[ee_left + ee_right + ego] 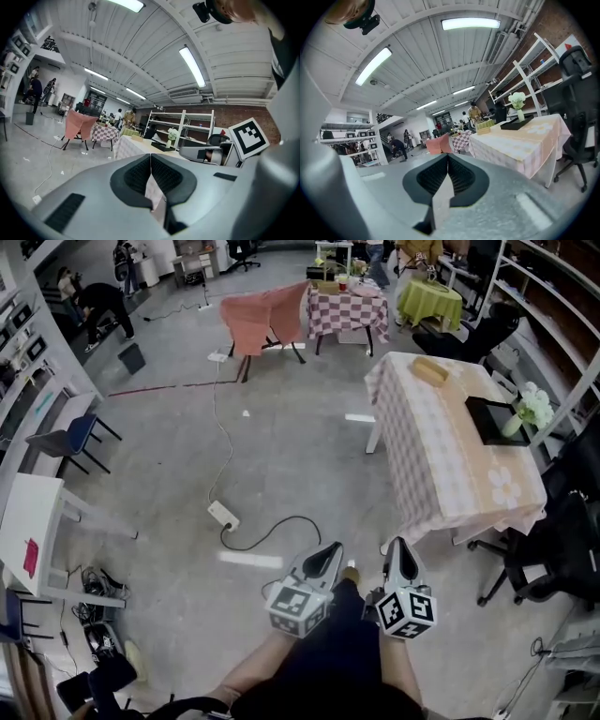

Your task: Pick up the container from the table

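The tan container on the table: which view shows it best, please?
The head view: the container shows whole, from above, at the far end of the table. Both gripper views show it only small and side-on.

Container (430, 370) on table (441, 470), far end

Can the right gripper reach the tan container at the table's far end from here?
Probably not yet. The right gripper, shut, hangs over the floor short of the table, and the container sits at its far end. Nothing blocks the way; stepping closer should do.
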### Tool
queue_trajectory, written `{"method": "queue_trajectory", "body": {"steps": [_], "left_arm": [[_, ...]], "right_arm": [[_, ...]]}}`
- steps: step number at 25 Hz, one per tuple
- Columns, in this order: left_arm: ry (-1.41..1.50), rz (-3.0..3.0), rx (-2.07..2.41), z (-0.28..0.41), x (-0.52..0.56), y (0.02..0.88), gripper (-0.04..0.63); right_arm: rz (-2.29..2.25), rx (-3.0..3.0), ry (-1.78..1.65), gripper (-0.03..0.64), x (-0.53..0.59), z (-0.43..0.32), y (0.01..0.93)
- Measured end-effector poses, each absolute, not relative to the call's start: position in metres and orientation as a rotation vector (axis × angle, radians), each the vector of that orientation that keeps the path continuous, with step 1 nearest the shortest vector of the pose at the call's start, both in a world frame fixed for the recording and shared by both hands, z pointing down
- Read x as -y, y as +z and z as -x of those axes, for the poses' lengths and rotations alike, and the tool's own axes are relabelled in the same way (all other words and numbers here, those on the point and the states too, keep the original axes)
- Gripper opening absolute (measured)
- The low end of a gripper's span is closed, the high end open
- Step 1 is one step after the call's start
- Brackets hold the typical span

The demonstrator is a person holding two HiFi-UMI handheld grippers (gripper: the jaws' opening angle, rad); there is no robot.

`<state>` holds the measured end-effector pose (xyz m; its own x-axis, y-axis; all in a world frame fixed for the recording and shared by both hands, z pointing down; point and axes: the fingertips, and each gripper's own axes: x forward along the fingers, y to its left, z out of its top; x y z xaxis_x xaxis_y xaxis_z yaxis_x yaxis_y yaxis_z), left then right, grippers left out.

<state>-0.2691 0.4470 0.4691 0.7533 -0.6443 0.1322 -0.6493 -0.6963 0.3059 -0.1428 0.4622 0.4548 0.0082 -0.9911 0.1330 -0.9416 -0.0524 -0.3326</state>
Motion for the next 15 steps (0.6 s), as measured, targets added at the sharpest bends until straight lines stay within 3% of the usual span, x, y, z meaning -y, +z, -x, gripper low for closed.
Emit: {"method": "queue_trajectory", "body": {"steps": [15], "left_arm": [[0.016,-2.592,1.038,0.224,-0.372,0.467,0.009]], "right_arm": [[2.001,-2.105,-0.590,0.005,-0.376,0.107,0.454]]}}
